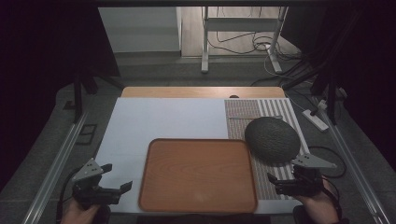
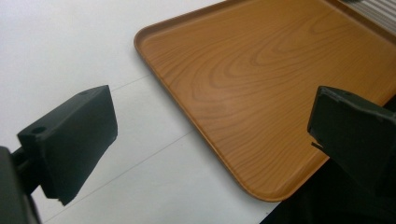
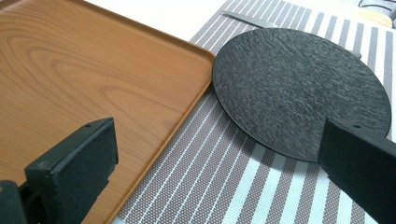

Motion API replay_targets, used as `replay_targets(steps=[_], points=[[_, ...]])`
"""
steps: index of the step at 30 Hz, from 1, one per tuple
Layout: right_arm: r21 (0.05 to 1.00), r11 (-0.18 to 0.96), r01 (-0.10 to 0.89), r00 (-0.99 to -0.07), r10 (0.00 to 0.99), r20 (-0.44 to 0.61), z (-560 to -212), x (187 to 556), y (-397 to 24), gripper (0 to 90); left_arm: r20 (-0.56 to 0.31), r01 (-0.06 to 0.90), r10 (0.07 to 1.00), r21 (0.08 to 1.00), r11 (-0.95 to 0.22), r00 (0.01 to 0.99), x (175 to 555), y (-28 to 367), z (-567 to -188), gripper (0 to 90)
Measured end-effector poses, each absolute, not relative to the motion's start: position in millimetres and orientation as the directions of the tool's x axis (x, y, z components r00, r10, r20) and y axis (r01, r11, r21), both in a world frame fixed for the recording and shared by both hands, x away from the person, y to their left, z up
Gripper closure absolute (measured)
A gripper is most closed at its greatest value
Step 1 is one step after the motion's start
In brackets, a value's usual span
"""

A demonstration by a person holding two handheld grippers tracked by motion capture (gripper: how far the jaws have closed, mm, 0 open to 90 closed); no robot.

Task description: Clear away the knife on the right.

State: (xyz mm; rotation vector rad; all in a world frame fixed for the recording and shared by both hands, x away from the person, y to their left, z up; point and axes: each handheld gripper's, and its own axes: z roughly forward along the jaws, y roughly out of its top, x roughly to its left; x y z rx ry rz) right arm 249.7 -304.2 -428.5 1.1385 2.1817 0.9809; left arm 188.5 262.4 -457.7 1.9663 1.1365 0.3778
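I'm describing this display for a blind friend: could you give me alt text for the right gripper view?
A round, rough-textured black plate lies on a striped placemat, right beside a bare wooden tray. The open right tongs frame the scene from below, holding nothing.

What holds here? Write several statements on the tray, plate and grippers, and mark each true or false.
1. The tray is empty. True.
2. The plate lies on the tray. False: it lies on the striped mat, beside the tray.
3. The right gripper is shut on the plate. False: it is open and holds nothing.
4. The left gripper is open. True.
5. The plate is white. False: it is dark and textured.
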Motion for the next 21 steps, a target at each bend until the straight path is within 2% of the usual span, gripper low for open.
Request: replay_targets(steps=[21], points=[[0.775, 0.413, 0.479, -0.563, 0.822, -0.09, -431, 272, -294, 0.0, -0.115, 0.585, 0.825, 0.759, -0.286, 0.553, 189, 260, -458, 1.7]])
